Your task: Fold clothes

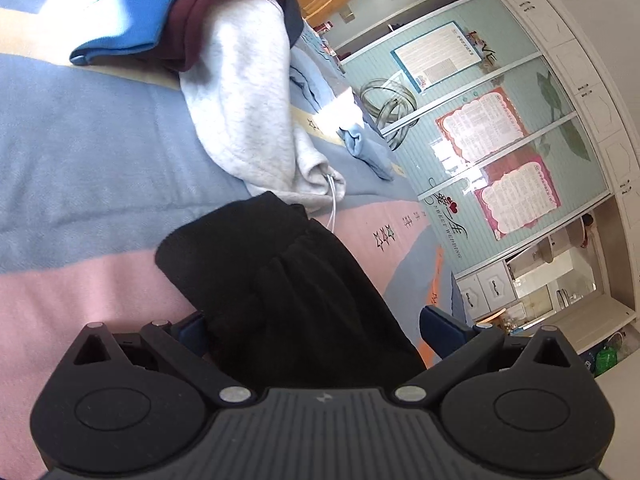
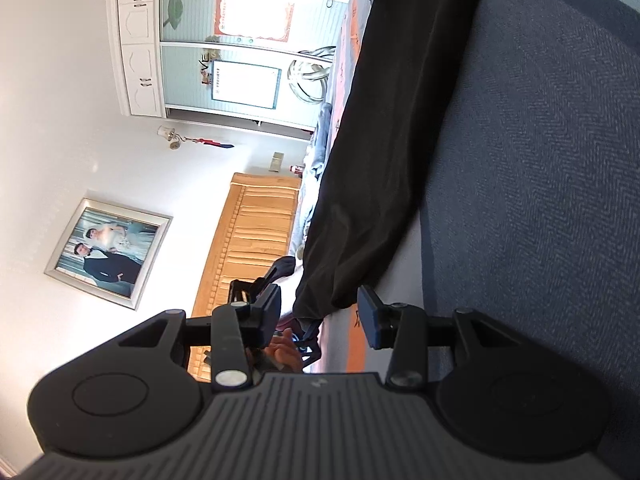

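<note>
On the striped bed cover (image 1: 80, 152), left wrist view: black garment (image 1: 280, 280) bunched between the left gripper (image 1: 312, 328) fingers, jaws wide, not pinching. Grey sweatshirt (image 1: 248, 92) and blue top (image 1: 120, 20) heaped beyond. Right wrist view: same black cloth hanging long past the right gripper (image 2: 318, 312), jaws wide, hem just ahead of the tips, nothing gripped. Judgement: pinch one layer at the edge only, pull flat before creasing, avoid grabbing the cover.
</note>
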